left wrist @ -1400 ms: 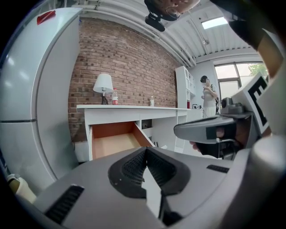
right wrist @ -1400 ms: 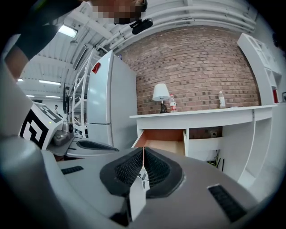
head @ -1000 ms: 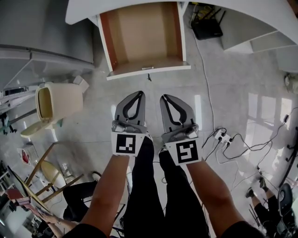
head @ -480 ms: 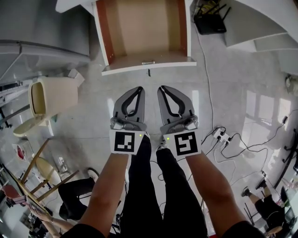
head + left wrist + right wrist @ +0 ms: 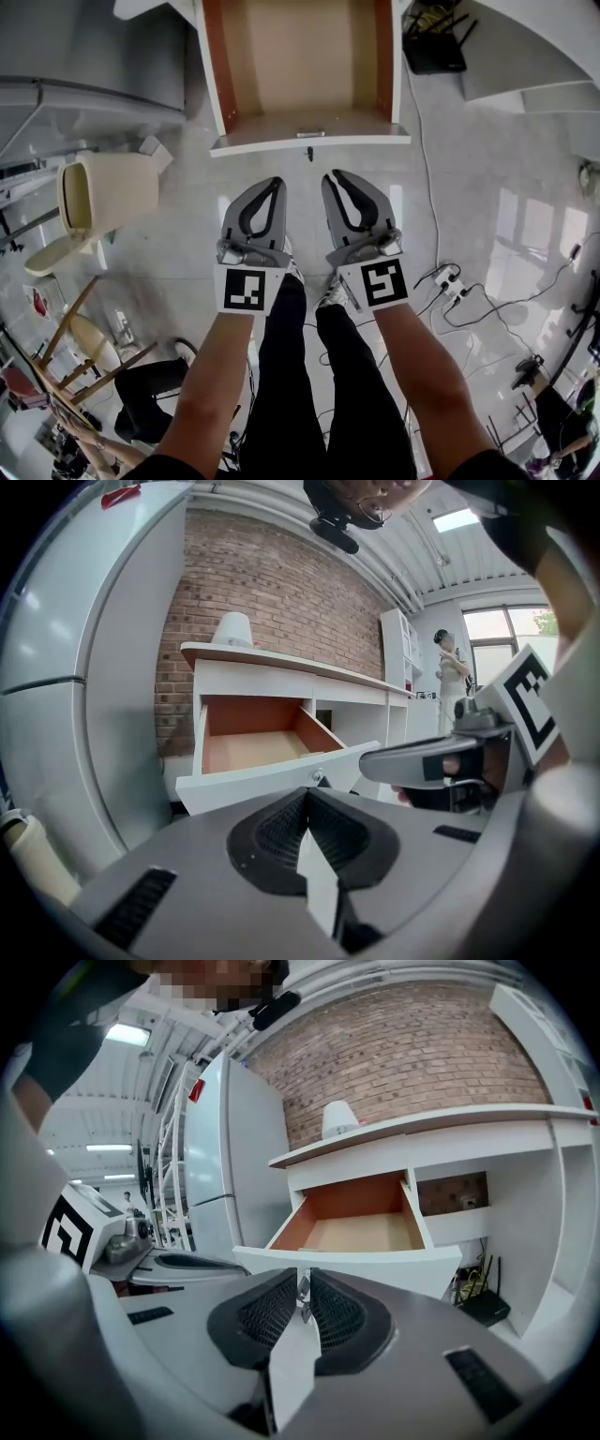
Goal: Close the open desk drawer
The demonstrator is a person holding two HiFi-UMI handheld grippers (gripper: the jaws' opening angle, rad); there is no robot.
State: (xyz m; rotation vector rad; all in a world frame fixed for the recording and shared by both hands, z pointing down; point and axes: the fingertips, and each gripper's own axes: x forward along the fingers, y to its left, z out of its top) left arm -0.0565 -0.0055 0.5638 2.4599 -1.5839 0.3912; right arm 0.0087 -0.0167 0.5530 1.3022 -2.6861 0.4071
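two tongs are seen, left tongs [image 5: 274, 184] and right tongs [image 5: 334, 176], each pressed together and empty. the open drawer [image 5: 309, 142] is found just ahead; its key [image 5: 309, 153] could be bent if pushed there.

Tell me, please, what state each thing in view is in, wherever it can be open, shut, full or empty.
Drawer: pulled out, open, empty inside.
Left claw: shut, holding nothing, short of the drawer front.
Right claw: shut, holding nothing, beside the left claw.
Fridge: doors shut.
Bin: standing on the floor, lid seemingly flipped open.
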